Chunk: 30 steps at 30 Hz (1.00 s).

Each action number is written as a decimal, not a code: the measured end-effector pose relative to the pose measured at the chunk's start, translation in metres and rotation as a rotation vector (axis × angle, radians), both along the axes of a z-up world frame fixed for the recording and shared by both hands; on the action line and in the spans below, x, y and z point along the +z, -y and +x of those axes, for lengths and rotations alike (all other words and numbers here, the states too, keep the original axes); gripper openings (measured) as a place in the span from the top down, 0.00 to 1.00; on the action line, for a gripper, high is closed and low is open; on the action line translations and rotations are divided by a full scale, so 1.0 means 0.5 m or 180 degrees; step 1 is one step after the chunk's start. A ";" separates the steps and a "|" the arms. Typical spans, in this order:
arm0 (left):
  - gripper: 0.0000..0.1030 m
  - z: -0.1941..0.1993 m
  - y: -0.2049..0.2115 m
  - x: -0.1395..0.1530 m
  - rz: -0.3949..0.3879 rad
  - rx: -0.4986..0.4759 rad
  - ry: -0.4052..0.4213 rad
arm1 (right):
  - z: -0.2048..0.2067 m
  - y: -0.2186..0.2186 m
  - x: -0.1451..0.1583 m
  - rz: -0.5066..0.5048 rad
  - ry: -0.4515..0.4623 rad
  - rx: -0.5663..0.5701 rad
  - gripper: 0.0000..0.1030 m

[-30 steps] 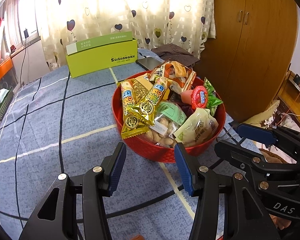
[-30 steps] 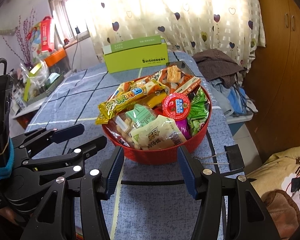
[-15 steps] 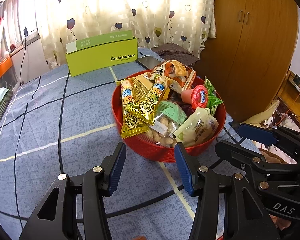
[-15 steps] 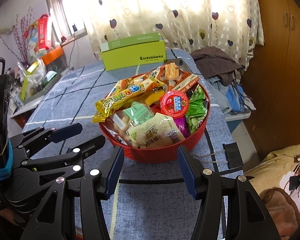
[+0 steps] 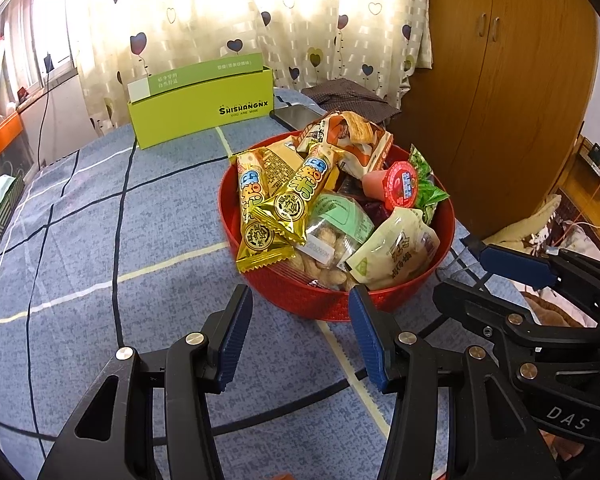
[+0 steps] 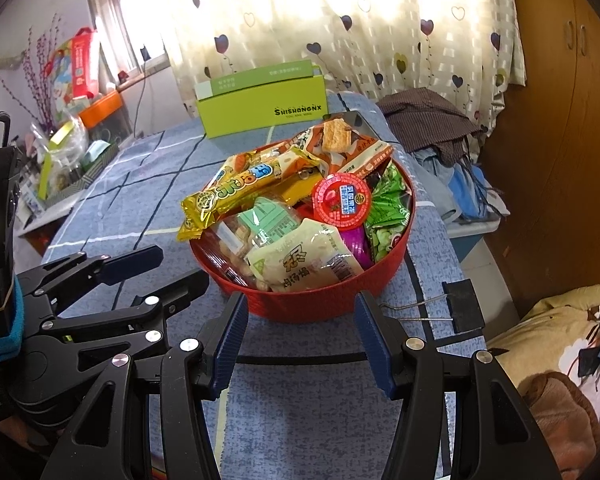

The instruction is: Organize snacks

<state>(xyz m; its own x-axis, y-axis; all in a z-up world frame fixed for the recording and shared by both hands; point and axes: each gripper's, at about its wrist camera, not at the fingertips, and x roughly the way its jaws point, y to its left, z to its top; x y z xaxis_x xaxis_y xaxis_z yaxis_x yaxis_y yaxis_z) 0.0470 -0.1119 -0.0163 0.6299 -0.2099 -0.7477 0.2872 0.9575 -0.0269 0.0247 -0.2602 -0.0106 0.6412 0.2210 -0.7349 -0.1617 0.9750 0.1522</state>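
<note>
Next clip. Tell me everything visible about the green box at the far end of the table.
The green box is a long, low, lime-green cardboard carton standing upright on the blue checked tablecloth, beyond the red snack basket and in front of the heart-print curtain. Its front reads "SHISHANGNX" in dark letters. The lid is open, tilted up behind, darker green with pale print and a white patch at its left end. The inside cannot be seen. It stands apart from the basket; neither claw is near it.

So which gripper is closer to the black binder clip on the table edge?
Right. The right gripper hovers open just beside the black metal binder clip; the left gripper hovers open further off, with the right gripper between.
</note>
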 end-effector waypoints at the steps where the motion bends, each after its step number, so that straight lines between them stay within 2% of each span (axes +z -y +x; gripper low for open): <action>1: 0.50 0.000 0.001 0.000 0.0002 -0.0002 -0.0003 | 0.000 0.001 -0.002 0.0004 0.0002 -0.0001 0.46; 30: 0.50 -0.005 0.008 0.001 0.0033 -0.0001 0.0001 | -0.002 0.004 -0.004 0.0022 0.0002 0.0000 0.46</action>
<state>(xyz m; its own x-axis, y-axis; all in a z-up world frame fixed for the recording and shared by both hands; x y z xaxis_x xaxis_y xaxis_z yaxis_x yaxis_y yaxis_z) 0.0445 -0.1158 -0.0157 0.6300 -0.2023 -0.7497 0.2876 0.9576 -0.0168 0.0240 -0.2622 -0.0125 0.6416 0.2261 -0.7329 -0.1619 0.9740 0.1586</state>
